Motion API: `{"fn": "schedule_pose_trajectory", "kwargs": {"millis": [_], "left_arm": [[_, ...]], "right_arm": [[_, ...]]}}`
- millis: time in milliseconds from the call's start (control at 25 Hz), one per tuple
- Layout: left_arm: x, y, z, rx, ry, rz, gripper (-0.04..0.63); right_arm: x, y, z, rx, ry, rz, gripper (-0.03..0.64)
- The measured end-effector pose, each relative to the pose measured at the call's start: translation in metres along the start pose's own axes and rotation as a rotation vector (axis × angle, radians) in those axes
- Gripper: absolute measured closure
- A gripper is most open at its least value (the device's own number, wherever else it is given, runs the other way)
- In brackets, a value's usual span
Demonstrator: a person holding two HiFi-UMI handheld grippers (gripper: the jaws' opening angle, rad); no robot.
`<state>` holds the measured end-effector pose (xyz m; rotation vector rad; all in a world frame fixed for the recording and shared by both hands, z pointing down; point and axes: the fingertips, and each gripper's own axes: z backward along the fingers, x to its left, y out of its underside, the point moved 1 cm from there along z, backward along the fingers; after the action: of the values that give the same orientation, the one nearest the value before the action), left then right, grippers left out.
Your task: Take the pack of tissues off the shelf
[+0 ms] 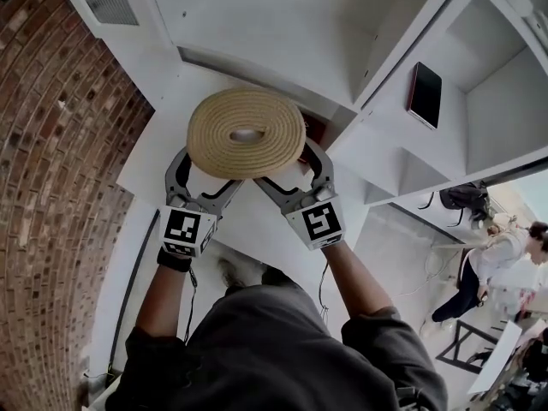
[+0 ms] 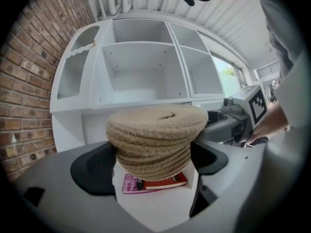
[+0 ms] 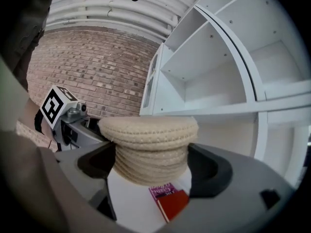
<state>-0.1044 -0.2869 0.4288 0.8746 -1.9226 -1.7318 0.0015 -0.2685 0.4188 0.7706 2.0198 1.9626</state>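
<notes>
Both grippers are on the pack of tissues (image 1: 247, 134), a round woven rope holder with a slot in its lid. It sits between my two tools, just in front of the white shelf unit (image 1: 282, 24). I'd call the grasp made and the take-off itself the step in hand.

My left gripper (image 1: 205, 178) has its jaws spread wide and clamped on the holder's ribbed body just below the overhanging lid, with a dark pad pressing each side. My right gripper (image 1: 293, 174) does the same from the other side: jaws wide apart, pads tight against the rope, nothing else between them.

Directly under the holder lie a pink book (image 2: 131, 184) and a red book (image 2: 165, 181), flat on the white board. I can't tell whether the holder's base is clear of them or resting on top.

Next, as I judge it, comes a level lift with both hands together, then a straight pull back towards me, away from the compartments. The rope looks soft and the body narrows downward, so uneven pressure could tip it or let it slide. The brick wall (image 1: 51, 144) is close on my left, so there's little room to swing that way.
</notes>
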Motion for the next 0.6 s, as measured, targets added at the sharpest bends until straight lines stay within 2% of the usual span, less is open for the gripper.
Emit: {"fn": "schedule_pose_trajectory", "kwargs": {"millis": [400,600], "left_arm": [[-0.034,0.127,-0.022,0.206,0.024,0.104,0.118],[-0.053,0.189,-0.033,0.304,0.031,0.152,0.118]], "right_arm": [[0.011,0.122,0.003,0.134,-0.072,-0.066,0.15],[0.018,0.191,0.005,0.202,-0.112,-0.132,0.15]]}}
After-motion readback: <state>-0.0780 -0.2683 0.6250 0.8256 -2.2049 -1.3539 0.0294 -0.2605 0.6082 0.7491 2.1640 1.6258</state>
